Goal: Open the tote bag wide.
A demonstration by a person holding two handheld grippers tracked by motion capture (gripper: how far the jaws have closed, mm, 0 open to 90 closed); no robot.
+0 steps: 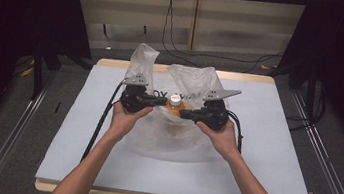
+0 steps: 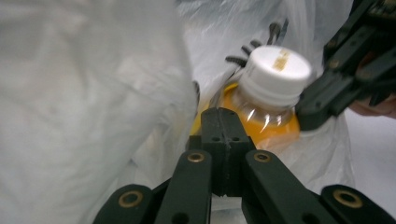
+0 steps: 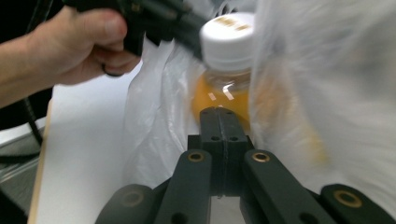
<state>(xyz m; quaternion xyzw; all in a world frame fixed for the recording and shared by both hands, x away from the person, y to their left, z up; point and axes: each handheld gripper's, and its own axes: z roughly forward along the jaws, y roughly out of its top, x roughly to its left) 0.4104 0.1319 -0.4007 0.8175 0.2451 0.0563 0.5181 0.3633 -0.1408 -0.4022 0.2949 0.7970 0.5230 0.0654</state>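
High view: a clear plastic bag lies at the centre of the grey table, its mouth standing up toward 12 o'clock. A bottle of orange drink with a white cap stands inside it. The left gripper comes in from 9 o'clock of the bottle, the right gripper from 3 o'clock, each at the bag's rim. Judgement: the two sides are held apart so the mouth stays open around the bottle

Left gripper view: the jaws of the left gripper are pressed together with film apparently running between them; I take it as clamped on the bag, though the film at the tips is hard to trace. The bottle sits just beyond, at 1 o'clock, tilted, cap toward the camera. The other gripper's jaws touch its shoulder at 3 o'clock

Right gripper view: the right gripper has its jaws closed flat too, bag film bunched at 2 o'clock; likewise judged pinching the bag. The bottle stands upright directly at 12 o'clock. The person's left hand is at 10 o'clock
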